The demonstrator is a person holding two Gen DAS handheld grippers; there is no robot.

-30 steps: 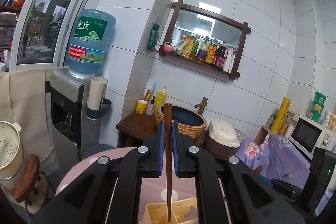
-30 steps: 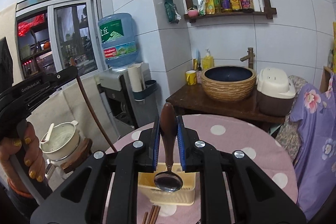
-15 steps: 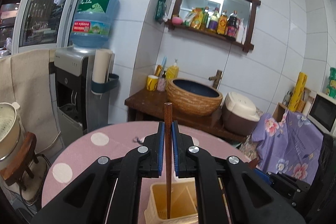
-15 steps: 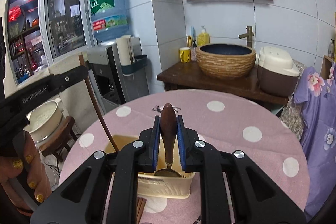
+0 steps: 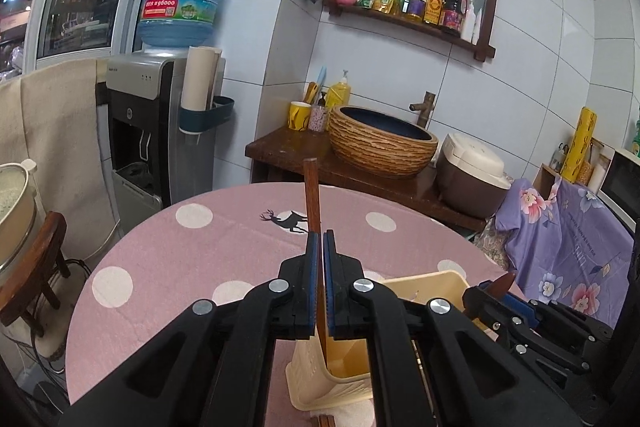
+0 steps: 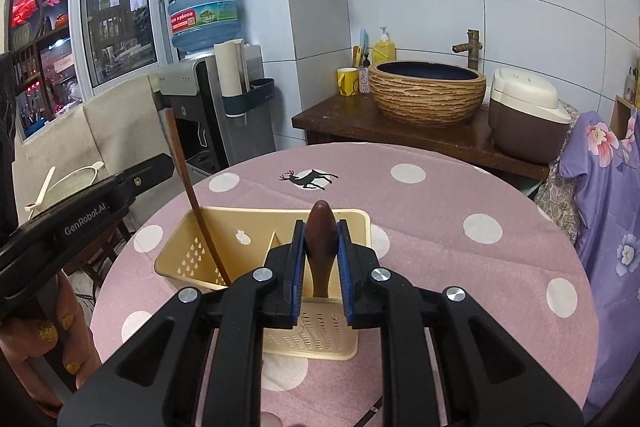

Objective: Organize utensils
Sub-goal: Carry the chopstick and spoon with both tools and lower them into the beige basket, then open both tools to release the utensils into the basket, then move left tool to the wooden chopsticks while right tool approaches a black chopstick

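Clamping a dark wooden chopstick [image 5: 311,195], the left tongs [image 5: 319,251] have come down since a second ago, so the stick's lower end now stands inside the left compartment of the cream perforated utensil holder [image 6: 224,227]. The right tongs [image 6: 320,239], shut on the brown wooden handle of a spoon [image 6: 320,227], have sunk likewise, the bowl now hidden in the right compartment. The holder sits near the front edge of the pink polka-dot surface [image 6: 440,211].
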